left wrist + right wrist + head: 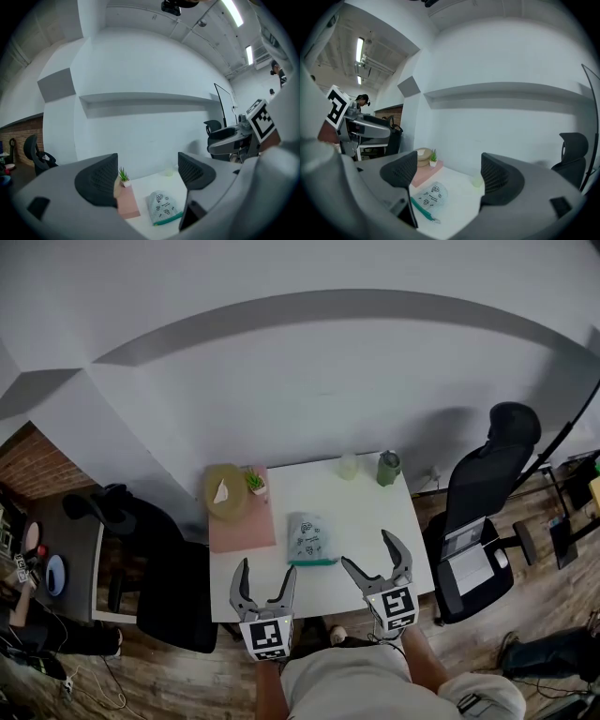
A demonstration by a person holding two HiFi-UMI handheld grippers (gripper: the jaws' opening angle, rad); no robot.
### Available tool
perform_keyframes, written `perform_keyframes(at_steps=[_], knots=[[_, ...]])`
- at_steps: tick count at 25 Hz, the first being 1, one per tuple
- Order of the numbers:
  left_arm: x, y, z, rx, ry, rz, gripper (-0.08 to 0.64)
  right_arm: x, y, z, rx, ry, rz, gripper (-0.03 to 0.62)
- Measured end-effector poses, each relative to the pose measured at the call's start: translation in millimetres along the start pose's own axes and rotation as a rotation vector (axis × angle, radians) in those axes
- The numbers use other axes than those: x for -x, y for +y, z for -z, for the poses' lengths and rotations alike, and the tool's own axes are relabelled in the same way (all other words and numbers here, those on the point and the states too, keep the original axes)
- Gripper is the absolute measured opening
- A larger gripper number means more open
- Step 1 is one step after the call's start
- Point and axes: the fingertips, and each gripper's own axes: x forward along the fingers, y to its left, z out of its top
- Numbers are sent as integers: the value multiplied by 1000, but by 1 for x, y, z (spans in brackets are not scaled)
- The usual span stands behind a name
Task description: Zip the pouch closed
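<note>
Both claws are held in the air over the near edge of the white bench [370,512], touching nothing. Left claw [266,570]: jaws spread wide, nothing between them. Right claw [367,551]: same, wide apart and empty. Pouch [306,538] lies flat on the bench near the front middle, pale grey-green with small dark prints, teal zipper edge [313,562] on the side facing the person. It sits ahead of both claws, roughly between them and clear of each. Can't tell if the zipper is done up. Pink mat [242,524] just left of the pouch, with a small potted plant [255,482] and a round tan object [225,491] at its far end. Pale cup [348,465] and green tumbler [388,468] at the far side of the bench by the wall. Black office chair [483,512] right of the bench, another chair [155,559] to the left
</note>
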Motion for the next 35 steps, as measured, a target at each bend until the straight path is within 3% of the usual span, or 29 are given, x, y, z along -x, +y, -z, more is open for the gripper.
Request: perform_keyframes(at_steps=[13, 19, 25, 35], knots=[[-84, 24, 39, 44, 61, 88, 388, -75, -16, 27, 4, 99, 15, 421], [-123, 32, 79, 72, 128, 149, 388, -113, -11, 61, 18, 210, -42, 379], [-154, 28, 121, 97, 208, 233, 387, -137, -11, 107, 16, 350, -79, 274], [-169, 4, 185, 135, 341, 345, 339, -148, -7, 168, 64, 515, -172, 230]])
